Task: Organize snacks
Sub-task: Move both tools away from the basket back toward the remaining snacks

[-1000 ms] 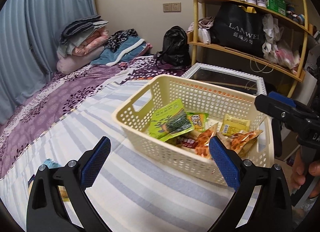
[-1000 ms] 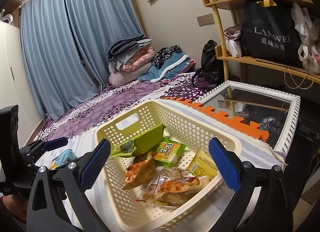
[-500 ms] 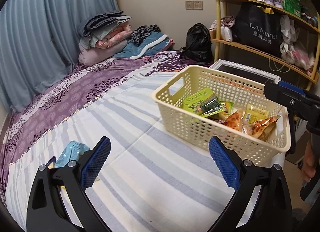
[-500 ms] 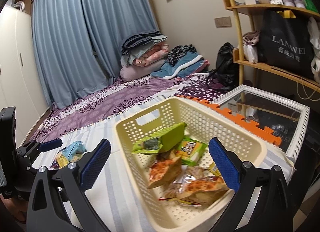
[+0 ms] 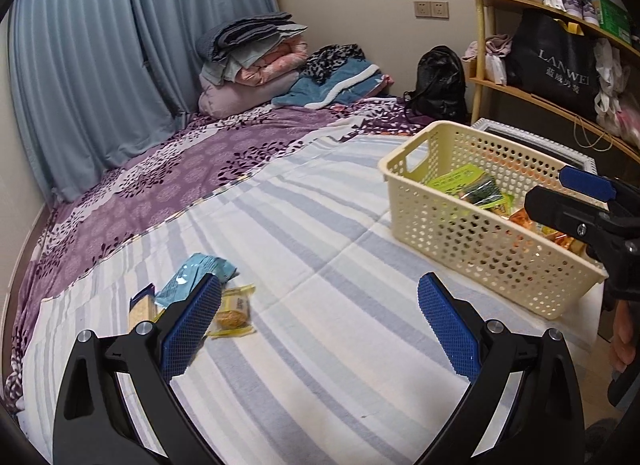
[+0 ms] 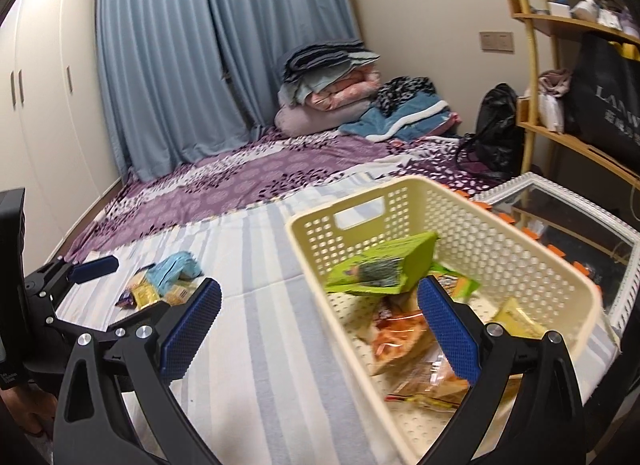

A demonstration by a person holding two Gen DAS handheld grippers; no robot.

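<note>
A cream basket (image 5: 472, 233) of snack packets sat on the striped blanket (image 5: 304, 249) near the bed's edge. A few loose packets (image 5: 200, 297) lay well apart from it. The left gripper (image 5: 319, 325) and right gripper (image 6: 319, 325) both hung open, empty.

Even indoor light, soft shadows, fisheye-bent dark corners, right view motion-blurred

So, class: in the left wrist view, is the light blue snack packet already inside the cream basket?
No, the light blue snack packet lies on the striped sheet, apart from the cream basket.
</note>
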